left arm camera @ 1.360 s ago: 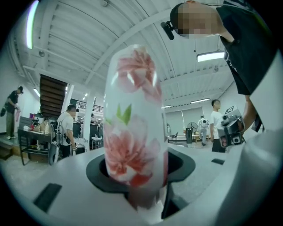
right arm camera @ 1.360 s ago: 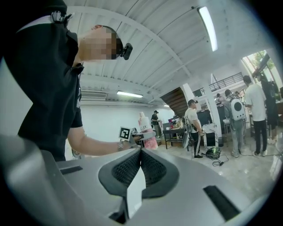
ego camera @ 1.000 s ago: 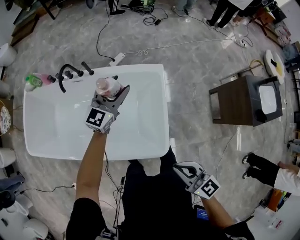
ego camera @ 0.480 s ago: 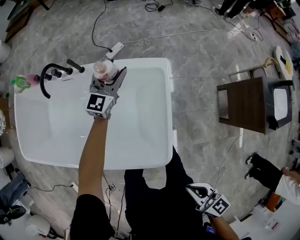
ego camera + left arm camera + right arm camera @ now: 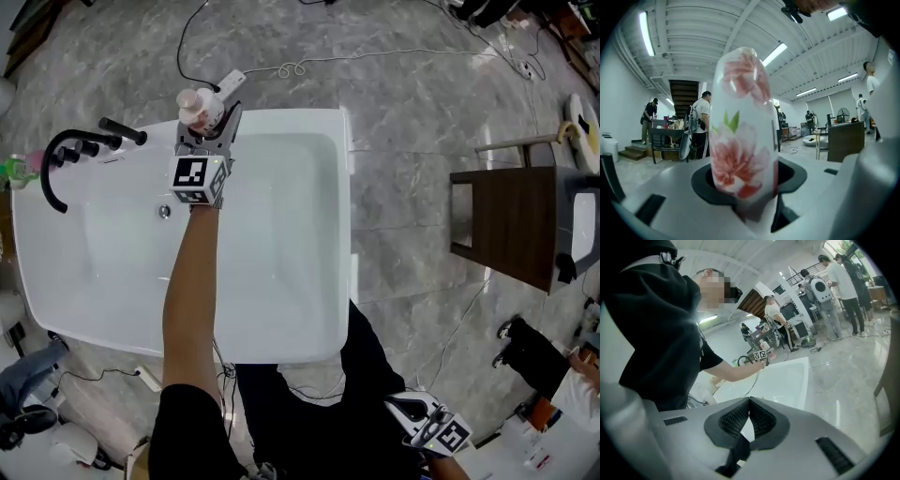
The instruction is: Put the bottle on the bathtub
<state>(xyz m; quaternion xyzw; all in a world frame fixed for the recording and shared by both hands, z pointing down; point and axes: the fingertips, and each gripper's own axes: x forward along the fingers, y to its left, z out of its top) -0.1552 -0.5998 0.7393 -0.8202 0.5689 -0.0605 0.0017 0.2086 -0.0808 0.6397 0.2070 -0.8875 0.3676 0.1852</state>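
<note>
A white bottle with pink flowers and a pink cap [image 5: 198, 106] [image 5: 743, 126] stands upright in my left gripper [image 5: 208, 122] [image 5: 746, 190], which is shut on its lower body. In the head view the bottle is at the far rim of the white bathtub [image 5: 281, 122], right of the black faucet [image 5: 61, 152]; whether its base touches the rim is hidden. My right gripper [image 5: 417, 422] [image 5: 750, 401] hangs low at the bottom right beside the person's legs, shut with nothing between its pads. In the right gripper view the bathtub [image 5: 787, 378] lies ahead.
A white power strip [image 5: 230, 82] with cables lies on the marble floor just beyond the tub. Small green and pink bottles [image 5: 17, 167] sit at the tub's far left corner. A dark wooden cabinet [image 5: 511, 230] stands to the right. People stand around the room.
My left gripper has carried the bottle across the tub to its far rim. The right gripper has dropped toward the lower right corner of the head view.
</note>
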